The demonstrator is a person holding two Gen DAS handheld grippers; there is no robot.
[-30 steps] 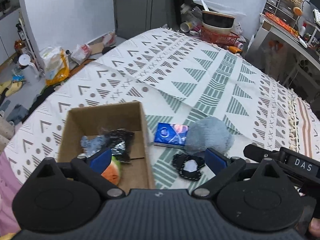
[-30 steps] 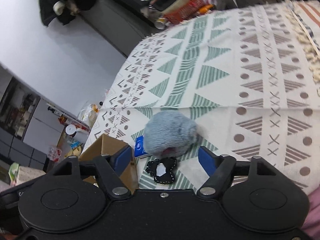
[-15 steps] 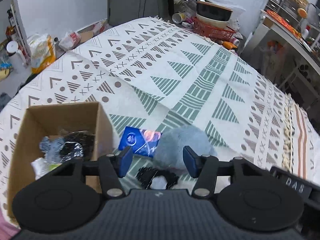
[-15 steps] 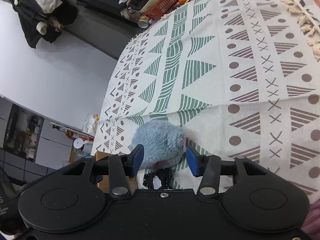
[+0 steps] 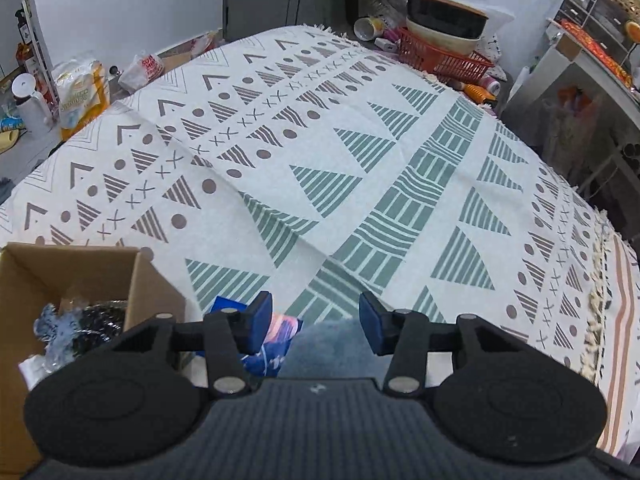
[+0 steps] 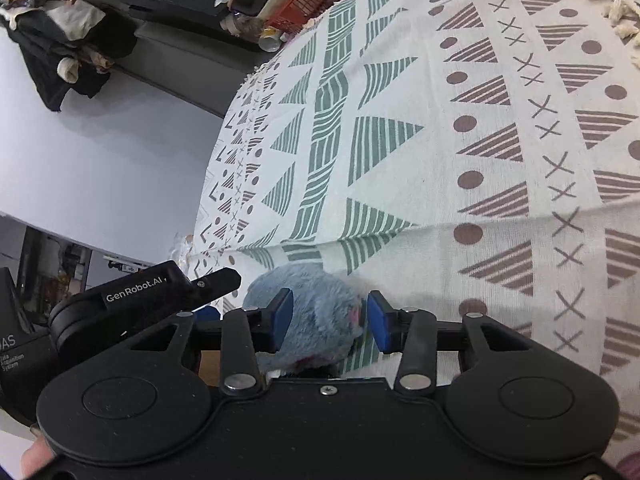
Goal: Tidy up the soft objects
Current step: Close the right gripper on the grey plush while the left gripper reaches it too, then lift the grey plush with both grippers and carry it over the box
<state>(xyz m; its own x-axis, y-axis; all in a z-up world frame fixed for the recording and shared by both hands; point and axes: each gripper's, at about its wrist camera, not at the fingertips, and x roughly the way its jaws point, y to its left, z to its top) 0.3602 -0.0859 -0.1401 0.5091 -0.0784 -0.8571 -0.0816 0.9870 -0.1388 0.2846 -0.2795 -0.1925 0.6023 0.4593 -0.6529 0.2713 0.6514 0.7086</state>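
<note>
A grey-blue plush (image 6: 320, 312) lies on the patterned bedspread (image 6: 440, 140). My right gripper (image 6: 330, 320) has its blue pads pressed on the plush's two sides. The plush's top (image 5: 332, 344) shows low in the left wrist view, just below my left gripper (image 5: 315, 320), which hangs partly open with nothing between its pads. A blue packet (image 5: 276, 340) lies under its left finger. An open cardboard box (image 5: 148, 280) stands at the left, holding black and pale-blue soft items (image 5: 80, 320). The left gripper's body (image 6: 140, 300) sits close to the left of the plush.
A red basket (image 5: 440, 60) with stacked bowls stands past the bed's far edge. Bags (image 5: 80, 92) sit on the floor at the left. A cluttered desk (image 5: 592, 52) is at the right. The fringed bedspread edge (image 5: 596, 320) runs down the right.
Both grippers have narrowed from wide open. The left one moved right, off the box and over the plush. The right one came down onto the plush and closed on it.
</note>
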